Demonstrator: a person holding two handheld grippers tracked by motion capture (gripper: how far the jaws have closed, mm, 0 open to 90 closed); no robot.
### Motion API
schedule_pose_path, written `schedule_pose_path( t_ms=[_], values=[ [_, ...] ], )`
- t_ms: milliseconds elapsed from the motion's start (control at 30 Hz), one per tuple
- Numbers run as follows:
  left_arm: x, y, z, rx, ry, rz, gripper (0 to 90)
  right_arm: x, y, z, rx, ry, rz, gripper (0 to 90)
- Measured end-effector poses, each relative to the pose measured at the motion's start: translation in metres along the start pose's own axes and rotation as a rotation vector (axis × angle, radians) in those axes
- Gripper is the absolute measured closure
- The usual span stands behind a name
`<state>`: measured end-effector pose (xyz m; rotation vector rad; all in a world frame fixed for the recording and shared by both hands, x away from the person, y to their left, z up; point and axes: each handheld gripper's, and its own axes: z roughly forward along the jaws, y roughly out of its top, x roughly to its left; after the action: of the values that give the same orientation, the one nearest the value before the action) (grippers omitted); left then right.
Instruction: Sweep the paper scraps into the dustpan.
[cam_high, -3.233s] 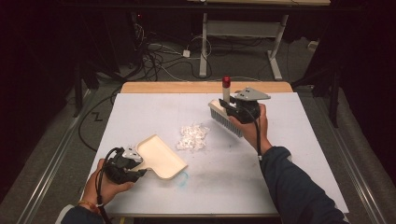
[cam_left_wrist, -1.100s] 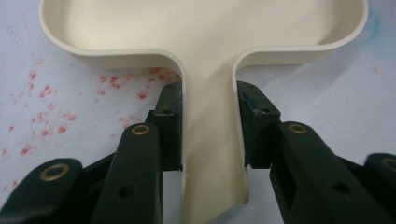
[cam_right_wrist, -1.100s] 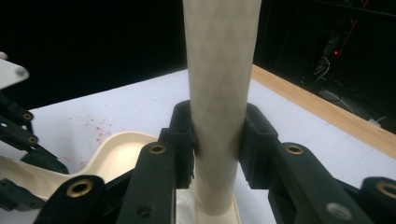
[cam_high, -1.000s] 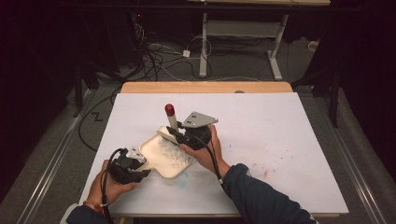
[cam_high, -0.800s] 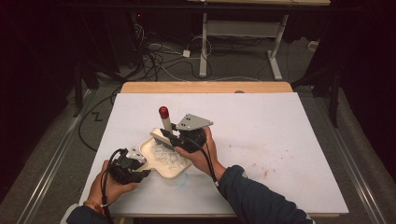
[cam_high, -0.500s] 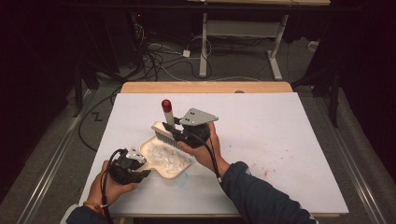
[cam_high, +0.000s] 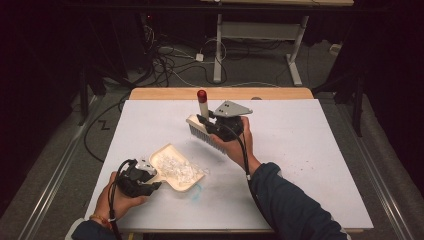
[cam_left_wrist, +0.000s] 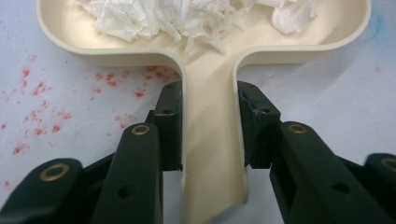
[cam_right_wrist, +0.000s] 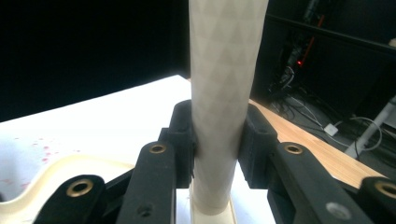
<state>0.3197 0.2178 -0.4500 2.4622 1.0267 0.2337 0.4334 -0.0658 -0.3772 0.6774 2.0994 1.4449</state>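
Lab: dark room, floor cables (cam_high: 165, 55), white-topped workbench (cam_high: 325, 150).

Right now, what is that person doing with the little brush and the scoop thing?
A person is sweeping up at a white table. The left gripper is clamped on the handle of a cream plastic dustpan, which lies on the table with a heap of white shredded paper in it. The right gripper grips the pale handle of a cream hand brush with a red tip, held up above the table, away from the dustpan. Red specks dot the table near the dustpan.
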Motion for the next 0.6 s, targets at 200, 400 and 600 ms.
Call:
schedule_pose_path(
  t_ms=[200,400,600],
  values=[
    [0.001,0.000,0.001,0.002,-0.004,-0.004,63.2,-0.013,-0.008,0.016,0.021,-0.089,-0.073,70.8],
    [0.003,0.001,0.002,0.008,-0.009,0.001,63.2,-0.018,-0.018,0.031,0.031,-0.115,-0.064,70.8],
    [0.003,0.001,0.002,0.009,-0.012,-0.003,63.2,-0.005,-0.020,0.038,0.022,0.024,-0.055,70.7]
  ],
)
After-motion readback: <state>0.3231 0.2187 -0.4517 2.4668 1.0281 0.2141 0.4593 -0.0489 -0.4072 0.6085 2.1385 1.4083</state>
